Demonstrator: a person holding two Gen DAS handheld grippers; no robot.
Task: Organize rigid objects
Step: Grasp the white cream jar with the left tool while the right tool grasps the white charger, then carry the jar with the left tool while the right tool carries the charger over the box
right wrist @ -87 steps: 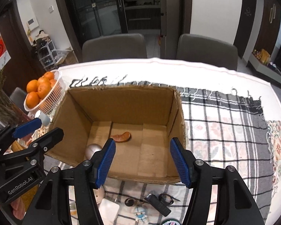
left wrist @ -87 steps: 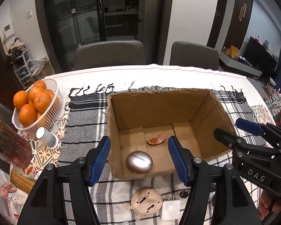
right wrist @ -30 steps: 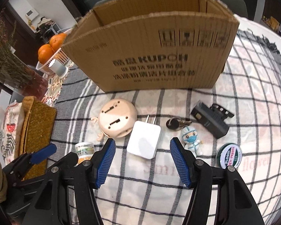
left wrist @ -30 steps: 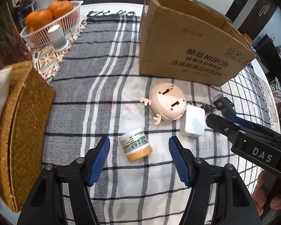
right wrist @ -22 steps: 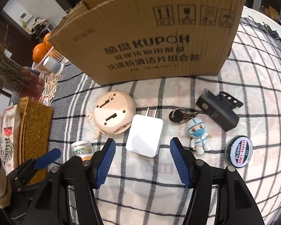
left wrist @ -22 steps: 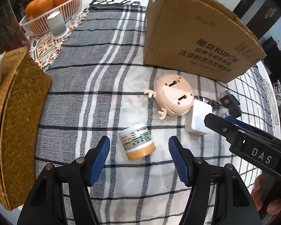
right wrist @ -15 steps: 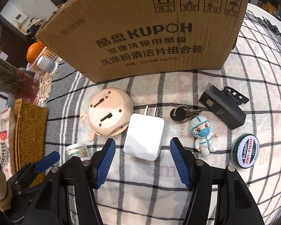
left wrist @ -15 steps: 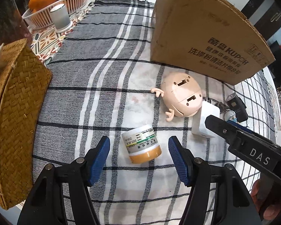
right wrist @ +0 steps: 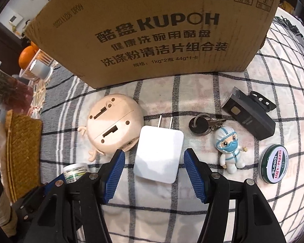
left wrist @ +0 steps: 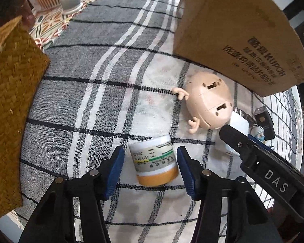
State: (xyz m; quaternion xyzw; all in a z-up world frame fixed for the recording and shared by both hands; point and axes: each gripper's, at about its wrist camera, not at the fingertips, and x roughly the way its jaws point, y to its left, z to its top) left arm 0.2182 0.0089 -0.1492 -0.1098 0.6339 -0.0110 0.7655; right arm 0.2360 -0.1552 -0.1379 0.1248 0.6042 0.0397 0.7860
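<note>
Both grippers have dropped closer. Left gripper (left wrist: 150, 160), jaws just narrowing, straddles the jar (left wrist: 155, 161), pads apart; right gripper (right wrist: 154, 162) open around the charger (right wrist: 159, 154), plug prongs half-hidden behind its body.

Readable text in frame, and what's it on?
"KUPOH", "1kg*2瓶 44g*1卡": box, among Chinese print and four handling symbols.
"DAS": right gripper.
Tin: lettering upside down, unclear.
Jar: label too small.
Black device: logo illegible.
</note>
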